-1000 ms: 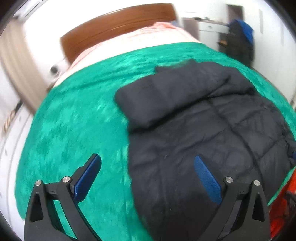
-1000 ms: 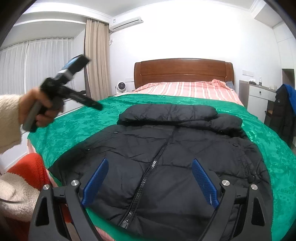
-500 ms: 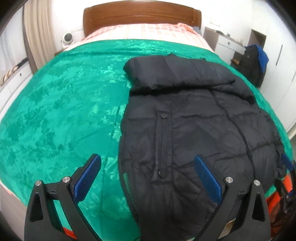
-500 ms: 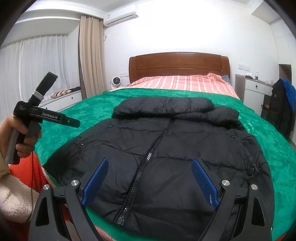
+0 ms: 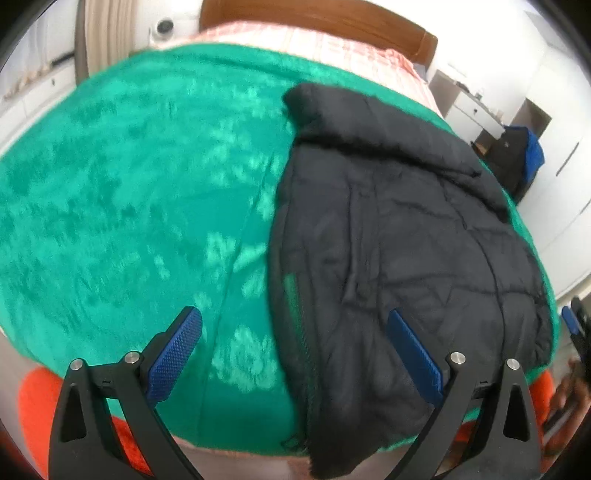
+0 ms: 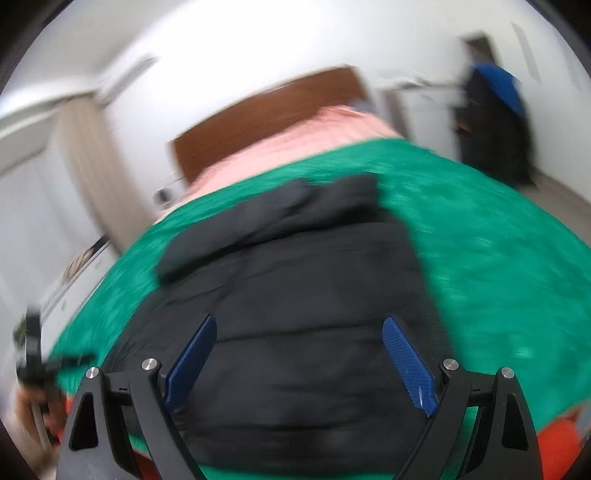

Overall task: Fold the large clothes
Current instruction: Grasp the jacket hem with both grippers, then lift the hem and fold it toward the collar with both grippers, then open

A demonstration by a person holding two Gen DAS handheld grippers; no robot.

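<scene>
Two sets of jaws are mine, and both stand spread wide with nothing between their blue pads. My left gripper (image 5: 293, 350) hangs over the near edge of the bed, its left pad above the green bedspread (image 5: 129, 206) and its right pad above the black puffer jacket (image 5: 399, 236); neither pad touches the cloth as far as I can tell. My right gripper (image 6: 299, 362) hovers over the lower part of the same jacket (image 6: 295, 295), both pads above black fabric, though that view is smeared and I cannot say how close they are.

The jacket lies flat on the bedspread, toward the right half of the bed in my left view, its hem at the near edge of the bed and hanging a little over it. Its left front edge shows a strip of zipper (image 5: 295, 325) running up from the hem. Farther up, the hood or collar (image 5: 343, 114) is laid across the top of the jacket as a thick roll.

Something orange (image 5: 37, 406) shows below the bed's edge in the near corners. At the far left of my right view I see my left hand (image 6: 33, 398) on its tool, blurred.

Beyond the jacket the bedspread ends at pink striped bedding (image 5: 314, 40), then a wooden headboard (image 5: 332, 22). A curtain (image 5: 99, 37) hangs at far left, and a dark garment with blue on it (image 5: 521, 155) hangs at far right.
</scene>
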